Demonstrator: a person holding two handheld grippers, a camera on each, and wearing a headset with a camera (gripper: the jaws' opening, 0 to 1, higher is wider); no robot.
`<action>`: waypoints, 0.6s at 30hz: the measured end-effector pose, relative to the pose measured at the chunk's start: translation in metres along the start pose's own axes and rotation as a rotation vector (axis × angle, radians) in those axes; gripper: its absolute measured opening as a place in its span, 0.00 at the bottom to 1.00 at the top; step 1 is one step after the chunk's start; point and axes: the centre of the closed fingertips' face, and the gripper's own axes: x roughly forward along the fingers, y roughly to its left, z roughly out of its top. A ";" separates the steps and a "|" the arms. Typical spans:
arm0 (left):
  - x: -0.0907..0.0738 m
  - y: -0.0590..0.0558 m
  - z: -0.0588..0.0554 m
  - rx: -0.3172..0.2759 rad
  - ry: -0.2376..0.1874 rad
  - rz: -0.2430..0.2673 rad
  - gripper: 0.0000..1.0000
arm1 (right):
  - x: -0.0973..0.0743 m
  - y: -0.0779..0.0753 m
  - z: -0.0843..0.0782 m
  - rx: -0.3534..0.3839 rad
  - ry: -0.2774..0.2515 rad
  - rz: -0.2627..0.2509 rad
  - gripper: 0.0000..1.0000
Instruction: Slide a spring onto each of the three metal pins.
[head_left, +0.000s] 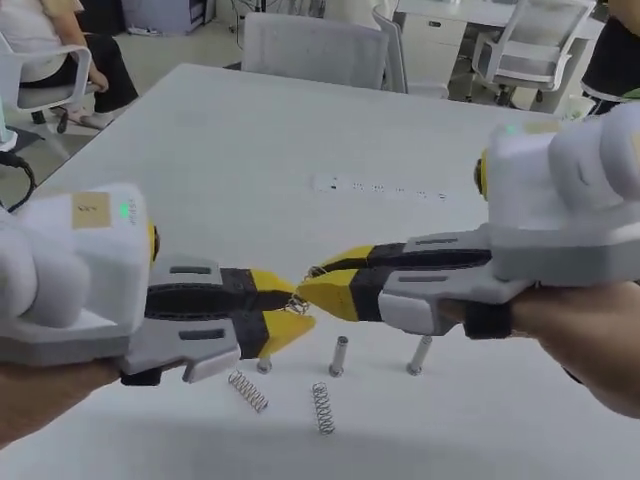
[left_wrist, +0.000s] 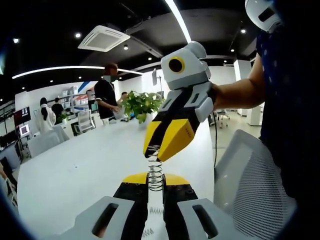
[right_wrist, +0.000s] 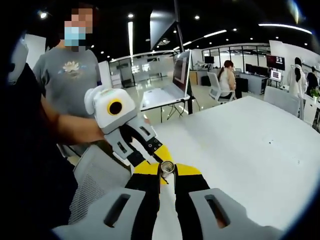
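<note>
The left gripper hangs up and to the left of the middle pin, above the table. Its jaws are drawn nearly together, with a narrow slot between them. In the left gripper view the held spring stands pinched in that slot by its lower coils.

The left pin stands just left of the middle pin, half hidden under the left gripper's yellow tip. The first loose spring lies left of the middle pin and nearer the person. The second loose spring lies just in front of the middle pin. None of the three pins carries a spring.

The held spring is in the air above and slightly left of the middle pin, bridging the two tools. The right gripper comes in from the right of the middle pin. Its jaws are almost closed on the spring's other end, and its own view shows a small round metal end sitting between them. The right pin stands well to the right of the middle pin, below that gripper.

The spring is likely very light, thin wire that is slick and springy. A squeeze across the coils could flatten it or shoot it out sideways. It is probably best pinched lightly near one end, leaving the bore free to drop over a pin.
</note>
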 end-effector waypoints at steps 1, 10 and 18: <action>0.000 -0.002 -0.001 0.013 0.011 -0.007 0.02 | -0.001 0.002 -0.003 -0.006 0.030 0.013 0.08; 0.002 -0.012 -0.008 0.063 0.065 -0.049 0.02 | -0.003 0.008 -0.019 -0.099 0.214 0.079 0.08; 0.004 -0.019 -0.011 0.079 0.089 -0.075 0.02 | -0.002 0.015 -0.024 -0.150 0.298 0.127 0.08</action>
